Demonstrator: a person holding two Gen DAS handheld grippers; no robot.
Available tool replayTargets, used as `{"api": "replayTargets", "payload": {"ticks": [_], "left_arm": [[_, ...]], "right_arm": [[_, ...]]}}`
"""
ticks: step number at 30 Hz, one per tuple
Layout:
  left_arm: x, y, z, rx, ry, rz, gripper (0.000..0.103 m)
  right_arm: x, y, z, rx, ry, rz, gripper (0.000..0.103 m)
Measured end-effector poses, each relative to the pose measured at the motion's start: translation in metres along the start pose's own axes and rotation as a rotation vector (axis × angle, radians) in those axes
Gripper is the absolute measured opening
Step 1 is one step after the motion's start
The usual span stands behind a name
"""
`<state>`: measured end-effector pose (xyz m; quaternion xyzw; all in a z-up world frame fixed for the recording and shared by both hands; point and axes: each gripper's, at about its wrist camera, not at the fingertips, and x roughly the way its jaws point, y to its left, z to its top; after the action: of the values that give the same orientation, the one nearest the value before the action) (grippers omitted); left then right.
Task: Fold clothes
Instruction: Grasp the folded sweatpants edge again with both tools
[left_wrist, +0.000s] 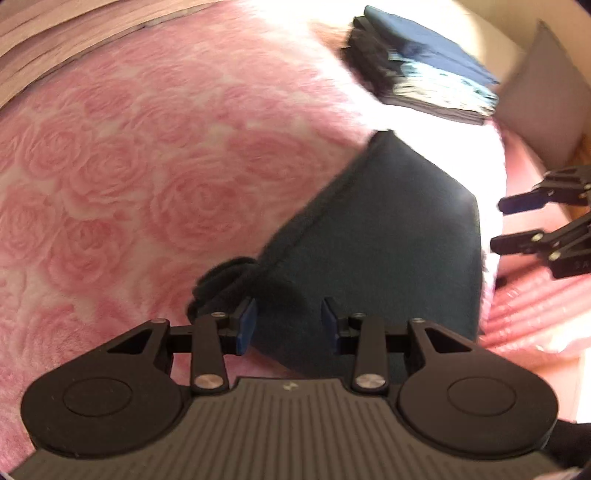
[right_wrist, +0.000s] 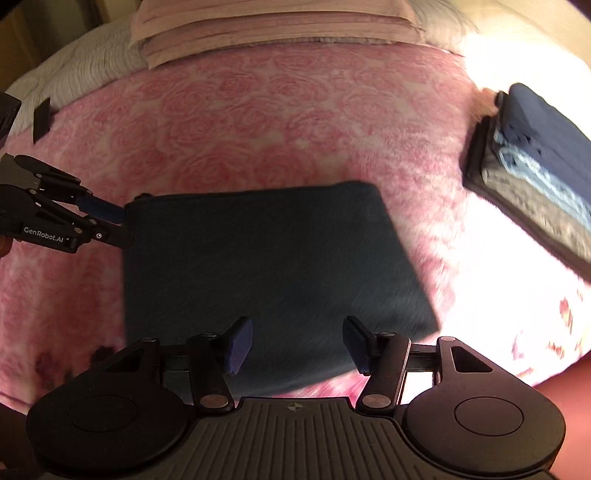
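Right gripper (right_wrist: 297, 341) spread above folded dark garment (right_wrist: 273, 266); long axis sideways; left gripper (left_wrist: 288, 325) spread.

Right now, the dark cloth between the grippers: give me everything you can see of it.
The dark cloth is a deep teal, matte, fleece-like garment, folded into a flat, roughly rectangular pad. It lies on the pink rose-patterned blanket. A stitched seam runs along one edge, and a small bunched bit sticks out at the corner near the left gripper. Both that and the right gripper are open at its edges; contact cannot be told. It lies apart from the stack of folded clothes.
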<state>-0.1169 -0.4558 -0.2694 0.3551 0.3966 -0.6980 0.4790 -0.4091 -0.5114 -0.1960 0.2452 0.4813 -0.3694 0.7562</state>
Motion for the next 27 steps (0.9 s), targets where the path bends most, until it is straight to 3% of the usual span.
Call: {"api": "replayTargets", "payload": {"ticks": [4, 6, 9, 11, 14, 17, 27], "left_arm": [[0.024, 0.008, 0.004, -0.060, 0.044, 0.045, 0.024], [0.030, 0.005, 0.002, -0.081, 0.056, 0.068, 0.024], [0.021, -0.002, -0.001, -0.156, 0.039, 0.110, 0.028], [0.004, -0.005, -0.008, -0.266, 0.001, 0.138, 0.037], [-0.016, -0.005, -0.025, -0.438, -0.043, 0.182, 0.037], [-0.013, 0.004, -0.035, -0.534, -0.050, 0.189, 0.037], [0.040, 0.041, -0.011, -0.504, -0.031, 0.136, 0.042]], "right_arm": [[0.033, -0.032, 0.022, -0.048, 0.013, 0.050, 0.058], [0.058, -0.047, 0.033, -0.064, 0.063, 0.086, 0.058], [0.083, -0.068, 0.045, -0.079, 0.115, 0.152, 0.058], [0.085, -0.077, 0.048, -0.111, 0.123, 0.194, 0.058], [0.078, -0.080, 0.048, -0.184, 0.117, 0.233, 0.058], [0.084, -0.081, 0.046, -0.233, 0.132, 0.262, 0.058], [0.103, -0.082, 0.038, -0.238, 0.106, 0.258, 0.058]]}}
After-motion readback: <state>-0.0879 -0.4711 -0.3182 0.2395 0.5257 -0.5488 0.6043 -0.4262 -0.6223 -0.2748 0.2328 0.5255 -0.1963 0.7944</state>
